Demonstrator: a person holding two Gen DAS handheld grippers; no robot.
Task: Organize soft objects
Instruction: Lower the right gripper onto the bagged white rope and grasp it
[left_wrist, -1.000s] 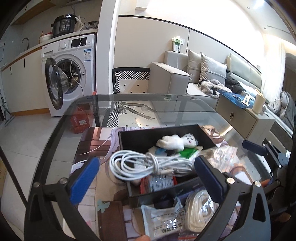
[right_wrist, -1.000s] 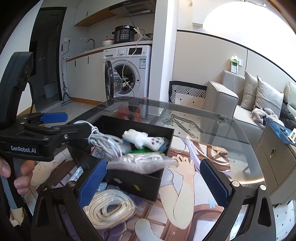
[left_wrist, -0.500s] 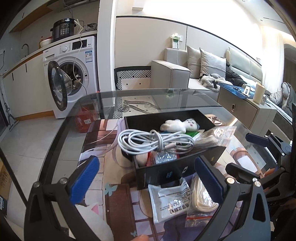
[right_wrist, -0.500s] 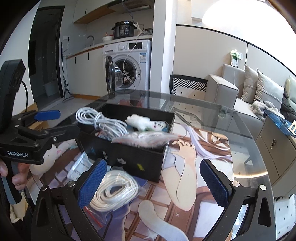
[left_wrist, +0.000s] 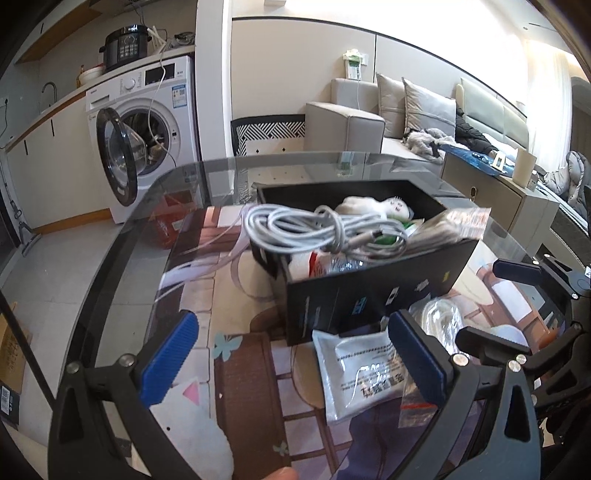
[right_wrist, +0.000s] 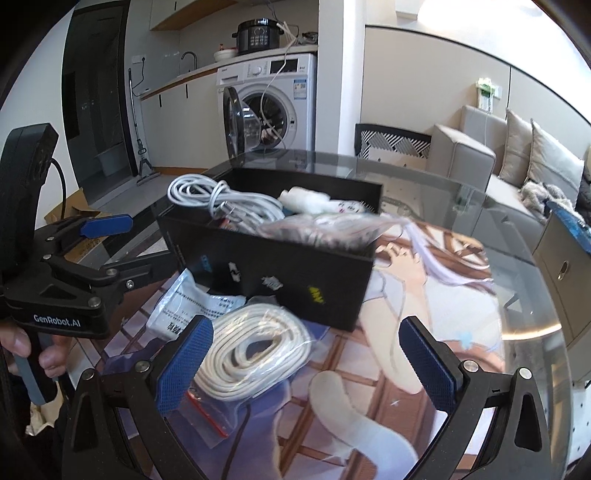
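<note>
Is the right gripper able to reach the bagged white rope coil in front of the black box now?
Probably yes. The right gripper is open, and the bagged white rope coil lies on the mat right before its left finger, outside the black box, nothing covering it.

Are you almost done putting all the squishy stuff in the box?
Partly. The black box already holds a white cable bundle, a plush toy and a clear bag. Both grippers are open and empty. The bagged white rope and white packet still lie on the table.
</note>
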